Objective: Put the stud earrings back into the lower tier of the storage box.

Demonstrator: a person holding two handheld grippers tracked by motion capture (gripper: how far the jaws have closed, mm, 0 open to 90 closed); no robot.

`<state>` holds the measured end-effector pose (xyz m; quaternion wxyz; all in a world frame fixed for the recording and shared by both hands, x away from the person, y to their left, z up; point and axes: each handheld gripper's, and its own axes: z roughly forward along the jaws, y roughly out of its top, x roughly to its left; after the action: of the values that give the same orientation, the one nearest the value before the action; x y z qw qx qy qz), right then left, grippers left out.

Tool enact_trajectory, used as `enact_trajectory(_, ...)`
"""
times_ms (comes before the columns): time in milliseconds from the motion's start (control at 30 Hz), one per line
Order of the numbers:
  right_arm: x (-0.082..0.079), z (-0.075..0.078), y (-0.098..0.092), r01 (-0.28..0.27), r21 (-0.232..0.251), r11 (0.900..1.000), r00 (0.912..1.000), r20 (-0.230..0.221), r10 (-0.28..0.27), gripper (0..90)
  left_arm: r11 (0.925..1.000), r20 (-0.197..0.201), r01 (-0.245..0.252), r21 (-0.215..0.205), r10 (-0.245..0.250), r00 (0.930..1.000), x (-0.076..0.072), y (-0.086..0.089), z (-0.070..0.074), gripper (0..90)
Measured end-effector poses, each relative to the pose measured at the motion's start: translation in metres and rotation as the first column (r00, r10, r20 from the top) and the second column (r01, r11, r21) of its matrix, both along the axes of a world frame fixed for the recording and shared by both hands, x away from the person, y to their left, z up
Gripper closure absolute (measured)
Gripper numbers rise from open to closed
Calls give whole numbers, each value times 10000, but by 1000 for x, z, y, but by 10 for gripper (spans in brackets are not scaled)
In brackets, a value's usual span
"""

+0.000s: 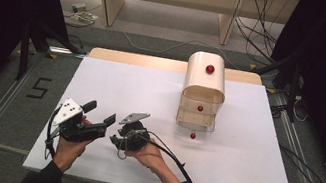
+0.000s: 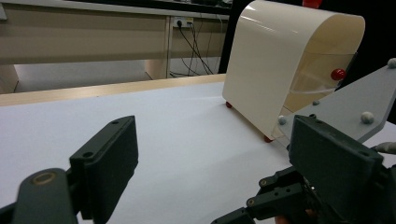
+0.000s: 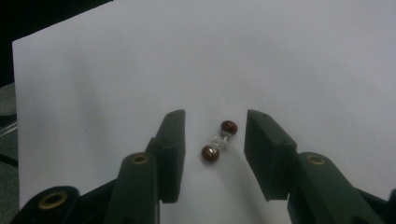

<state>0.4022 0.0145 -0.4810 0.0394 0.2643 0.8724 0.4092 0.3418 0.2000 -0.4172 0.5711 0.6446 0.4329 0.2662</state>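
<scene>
Beaded piece (image 3: 219,141) on table, between right gripper (image 3: 215,140) jaws, untouched

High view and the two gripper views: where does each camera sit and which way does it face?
High view: above the person's side, facing forward and down at the white table; forearms, left gripper, right gripper at bottom.
Left gripper view: on the left gripper, looking level across the table at the cream box; own open jaws show.
Right gripper view: on the right gripper, looking down at a two-bead piece between its open jaws.
Shared: high and left gripper views both show the cream box.
</scene>
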Motion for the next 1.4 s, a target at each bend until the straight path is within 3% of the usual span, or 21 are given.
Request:
enact_trajectory(133, 1, -3, 4, 55, -123, 9999, 9998, -176, -58, 636, 10000, 4, -6, 4, 6, 10000, 0, 0, 0, 156)
enact_trajectory(667, 0, -9, 11, -37, -407, 9992, 9999, -99, 33, 812, 10000, -9, -35, 24, 35, 10000, 0, 1, 0, 157)
enact_trajectory(933, -3, 4, 2, -206, -233, 9995, 9998, 60, 208, 813, 10000, -11, -34, 31, 34, 10000, 0, 1, 0, 157)
enact_trajectory(1400, -4, 23, -24, -50, 149, 9999, 9994, 343, 45, 813, 10000, -39, -23, 75, 23, 10000, 0, 0, 0, 157)
